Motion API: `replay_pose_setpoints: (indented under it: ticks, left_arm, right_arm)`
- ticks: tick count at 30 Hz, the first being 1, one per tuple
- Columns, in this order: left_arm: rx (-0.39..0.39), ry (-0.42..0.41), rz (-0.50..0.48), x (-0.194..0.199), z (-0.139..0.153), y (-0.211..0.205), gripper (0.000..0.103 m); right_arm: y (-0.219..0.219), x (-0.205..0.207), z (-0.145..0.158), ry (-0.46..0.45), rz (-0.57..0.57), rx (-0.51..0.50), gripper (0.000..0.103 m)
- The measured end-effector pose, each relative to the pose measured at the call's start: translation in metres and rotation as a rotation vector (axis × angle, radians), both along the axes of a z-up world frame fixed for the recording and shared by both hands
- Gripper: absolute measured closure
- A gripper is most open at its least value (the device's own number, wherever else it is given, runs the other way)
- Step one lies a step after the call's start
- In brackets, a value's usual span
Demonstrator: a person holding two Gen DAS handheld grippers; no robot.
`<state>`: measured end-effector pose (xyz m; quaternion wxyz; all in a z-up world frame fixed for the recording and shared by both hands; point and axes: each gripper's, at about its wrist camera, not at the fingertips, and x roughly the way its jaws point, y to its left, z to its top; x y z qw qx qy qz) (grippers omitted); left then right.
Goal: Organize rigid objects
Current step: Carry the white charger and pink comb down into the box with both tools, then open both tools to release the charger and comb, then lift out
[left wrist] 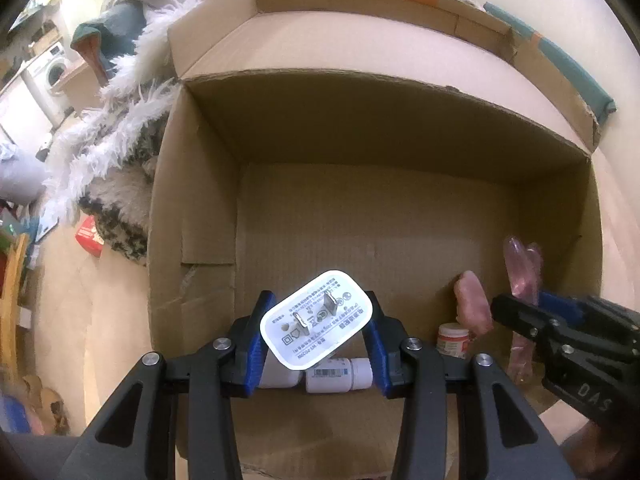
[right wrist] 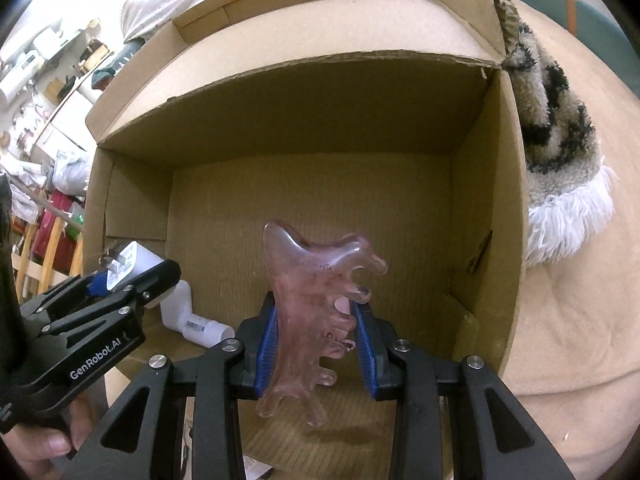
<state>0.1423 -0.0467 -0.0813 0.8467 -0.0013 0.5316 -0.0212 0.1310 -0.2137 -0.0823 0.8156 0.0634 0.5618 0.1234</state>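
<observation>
An open cardboard box fills both views. My left gripper is shut on a white two-prong charger plug and holds it over the box's near end. My right gripper is shut on a pink translucent comb-shaped scraper, also inside the box. On the box floor lie a white bottle, a small white jar and a pink lump. In the left wrist view the right gripper and the scraper stand at the right. In the right wrist view the left gripper stands at the left above the bottle.
The box sits on a beige cloth surface. A fluffy white and black-patterned blanket presses against one box wall, seen again in the right wrist view. A red packet lies beside it. The far half of the box floor is bare.
</observation>
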Motion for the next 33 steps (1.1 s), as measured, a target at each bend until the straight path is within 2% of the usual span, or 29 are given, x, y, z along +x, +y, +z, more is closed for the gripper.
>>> replay_pose_setpoints:
  ticks: [4, 8, 13, 17, 19, 22, 27, 33]
  left_arm:
    - [0.005, 0.013, 0.006, 0.001, -0.004, -0.001, 0.064]
    - [0.034, 0.009, -0.028, 0.0, -0.008, -0.007, 0.064]
    - [0.031, 0.029, -0.029, 0.001, -0.013, -0.012, 0.064]
    - [0.038, 0.006, -0.036, -0.001, -0.008, -0.015, 0.061]
    - [0.036, 0.001, -0.04, -0.002, -0.003, -0.016, 0.052]
    - [0.022, -0.007, -0.039, -0.004, 0.004, -0.015, 0.044]
    - [0.004, -0.003, -0.016, -0.007, 0.011, -0.006, 0.04]
    - [-0.02, 0.006, -0.012, -0.012, 0.027, 0.008, 0.04]
  right_arm:
    - [0.003, 0.001, -0.002, 0.006, 0.003, -0.006, 0.067]
    - [0.007, 0.002, -0.002, 0.006, 0.011, -0.019, 0.066]
    - [0.0, 0.003, 0.002, -0.005, -0.013, 0.024, 0.067]
    - [-0.005, 0.005, 0.004, -0.006, -0.031, 0.068, 0.066]
    - [-0.009, 0.004, 0.006, -0.009, -0.039, 0.087, 0.063]
    - [-0.009, 0.002, 0.011, -0.037, -0.035, 0.093, 0.056]
    - [0.001, -0.002, 0.023, -0.095, -0.007, 0.086, 0.028]
    - [0.0, -0.006, 0.027, -0.107, -0.008, 0.103, 0.027]
